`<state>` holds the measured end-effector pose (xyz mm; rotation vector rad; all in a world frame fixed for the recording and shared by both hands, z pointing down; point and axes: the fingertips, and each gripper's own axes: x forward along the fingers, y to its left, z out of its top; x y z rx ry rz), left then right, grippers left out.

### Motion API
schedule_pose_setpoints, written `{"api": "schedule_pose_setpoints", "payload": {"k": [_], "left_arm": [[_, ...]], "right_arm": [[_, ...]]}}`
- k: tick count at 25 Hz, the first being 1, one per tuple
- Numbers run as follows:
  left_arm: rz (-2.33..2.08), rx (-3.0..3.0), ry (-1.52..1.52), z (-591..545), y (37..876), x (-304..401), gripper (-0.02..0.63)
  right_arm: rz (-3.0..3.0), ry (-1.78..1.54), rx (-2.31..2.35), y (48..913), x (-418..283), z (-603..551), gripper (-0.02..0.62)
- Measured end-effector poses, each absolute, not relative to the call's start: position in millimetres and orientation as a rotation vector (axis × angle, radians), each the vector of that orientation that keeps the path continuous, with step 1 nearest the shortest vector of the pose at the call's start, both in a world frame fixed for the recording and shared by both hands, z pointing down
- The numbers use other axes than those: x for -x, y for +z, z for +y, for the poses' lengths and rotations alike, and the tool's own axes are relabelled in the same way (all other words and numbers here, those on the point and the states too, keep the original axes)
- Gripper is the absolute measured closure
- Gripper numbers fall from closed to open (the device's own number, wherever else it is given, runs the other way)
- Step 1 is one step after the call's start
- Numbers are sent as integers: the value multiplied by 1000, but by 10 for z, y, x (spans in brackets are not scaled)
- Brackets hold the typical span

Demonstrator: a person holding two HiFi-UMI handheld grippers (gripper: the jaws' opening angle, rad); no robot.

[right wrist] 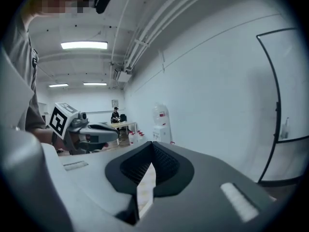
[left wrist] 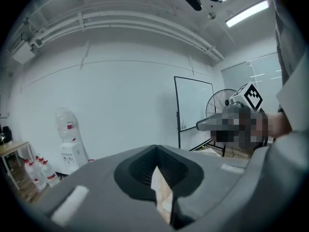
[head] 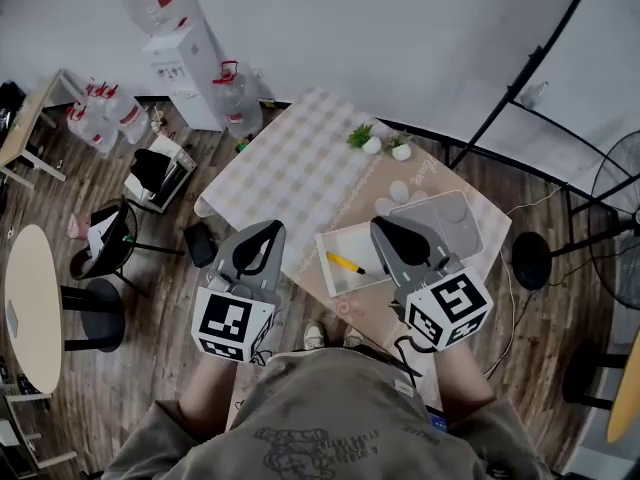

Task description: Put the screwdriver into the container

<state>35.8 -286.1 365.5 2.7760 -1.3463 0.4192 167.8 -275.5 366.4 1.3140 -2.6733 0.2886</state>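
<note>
Because the left gripper [left wrist: 155,151] and the right gripper [right wrist: 152,146] each have their jaws pressed together at the tips with nothing between them, neither claw carries anything. Both are held close to the person's chest, above the near edge of the table [head: 290,173], and their cameras look out at the walls rather than down at the work.

Just beyond the right gripper stands the white rectangular container [head: 326,265], and the yellow-handled screwdriver [head: 345,263] lies flat on its floor, so the task looks already done. The screwdriver's long axis runs diagonally across the container, from the far left toward the near right. A short dark stretch at the near-right end appears to be the shaft, so it probably points toward the person's right side; it is too small to be sure.

It should handle as a light, rigid tool, not fragile, with a smooth handle that could roll or pivot in a narrow grip. The best hold would be across the middle of the yellow handle, jaws square to its length.

A clear lid or tray [head: 440,218] lies beside the container on its far right, and small potted plants [head: 365,138] stand farther back.
</note>
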Motion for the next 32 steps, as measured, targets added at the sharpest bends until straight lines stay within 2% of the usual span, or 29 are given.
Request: {"api": "schedule_pose_setpoints", "payload": {"k": [10,32], "left_arm": [[-1381,-2831,278,-2636,3302,-394,606],[-1347,-2835,311,-2622,3326,-660,606]], "right_arm": [[-2717,240,-1458,3354,-1980,-2337,569],[-2665,254,-1491,3419,-2288,-2265,569]]}}
